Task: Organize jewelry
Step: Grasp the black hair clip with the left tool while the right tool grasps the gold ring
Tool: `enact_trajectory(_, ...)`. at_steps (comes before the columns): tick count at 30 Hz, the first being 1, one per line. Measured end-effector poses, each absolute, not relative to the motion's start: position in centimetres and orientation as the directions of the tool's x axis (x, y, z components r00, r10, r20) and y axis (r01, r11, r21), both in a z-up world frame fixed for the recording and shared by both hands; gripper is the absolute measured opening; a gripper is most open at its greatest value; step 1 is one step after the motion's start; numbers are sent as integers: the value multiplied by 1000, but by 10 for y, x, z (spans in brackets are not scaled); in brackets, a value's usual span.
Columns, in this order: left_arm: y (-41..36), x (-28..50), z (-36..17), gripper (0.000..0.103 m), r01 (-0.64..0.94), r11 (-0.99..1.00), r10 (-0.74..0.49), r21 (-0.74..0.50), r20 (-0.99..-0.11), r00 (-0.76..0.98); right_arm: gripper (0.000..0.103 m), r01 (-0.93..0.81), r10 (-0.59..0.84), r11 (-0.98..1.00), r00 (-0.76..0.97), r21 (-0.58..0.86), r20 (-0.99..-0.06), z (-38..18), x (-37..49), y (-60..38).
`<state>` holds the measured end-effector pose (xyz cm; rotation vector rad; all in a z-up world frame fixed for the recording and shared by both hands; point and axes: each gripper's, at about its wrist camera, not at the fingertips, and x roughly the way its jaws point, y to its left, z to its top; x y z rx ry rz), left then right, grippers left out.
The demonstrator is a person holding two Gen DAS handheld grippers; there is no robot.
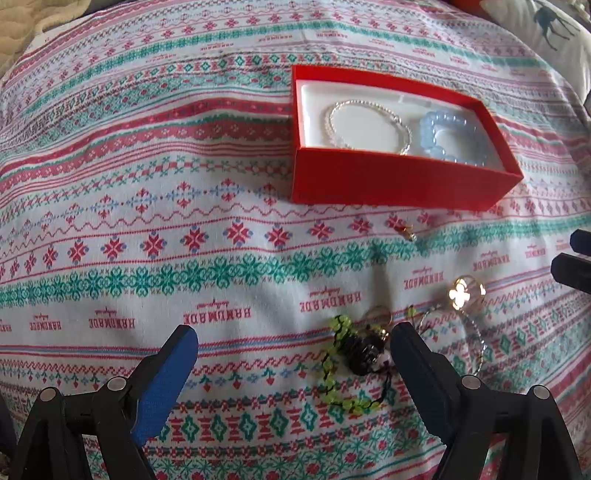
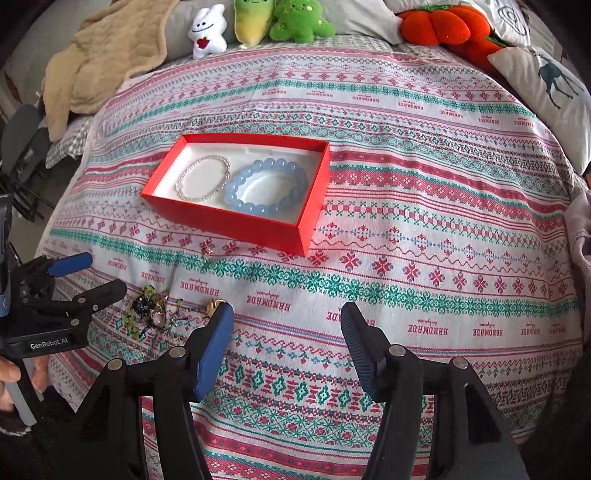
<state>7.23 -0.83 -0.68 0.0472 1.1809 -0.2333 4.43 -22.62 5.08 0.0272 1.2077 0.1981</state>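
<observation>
An open red box [image 1: 391,181] [image 2: 236,221] lies on the patterned cloth. In it are a silver bead bracelet [image 1: 369,123] [image 2: 203,177] and a pale blue bead bracelet [image 1: 448,134] [image 2: 266,186]. Loose jewelry lies in front of the box: a green bead bracelet with a black charm [image 1: 347,365] [image 2: 144,308], a gold clover piece [image 1: 463,293] [image 2: 214,305], a thin chain [image 1: 476,339], and a small gold earring [image 1: 408,232] [image 2: 206,251]. My left gripper [image 1: 291,350] [image 2: 92,273] is open, its right finger touching the pile. My right gripper [image 2: 286,347] is open and empty, right of the pile.
The patterned cloth [image 2: 406,206] covers a bed. Plush toys [image 2: 258,22], an orange plush pumpkin [image 2: 447,26], a beige blanket [image 2: 107,55] and a deer pillow [image 2: 554,85] line the far edge.
</observation>
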Motion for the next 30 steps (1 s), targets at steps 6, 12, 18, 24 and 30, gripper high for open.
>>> enact_trajectory(6, 9, 64, -20, 88, 175, 973, -198, -152, -938, 285, 63, -149, 172, 979, 265, 136, -949, 25, 32, -218)
enact_trajectory(12, 17, 61, -26, 78, 118, 961, -271, -250, -935, 228, 63, -171, 161, 977, 192, 129, -968, 6, 24, -203)
enact_trajectory(18, 2, 64, -21, 43, 111, 945, -326, -308, -919, 223, 63, -190, 157, 974, 189, 120, -969, 4, 25, -191)
enact_trajectory(24, -20, 70, -19, 29, 114, 931, -364, -346, -905, 219, 63, -192, 154, 974, 191, 117, -969, 4, 30, -184)
enact_trajectory(30, -33, 80, -27, 28, 82, 944, -329, -319, -917, 225, 63, -188, 154, 975, 191, 118, -969, 4, 31, -185)
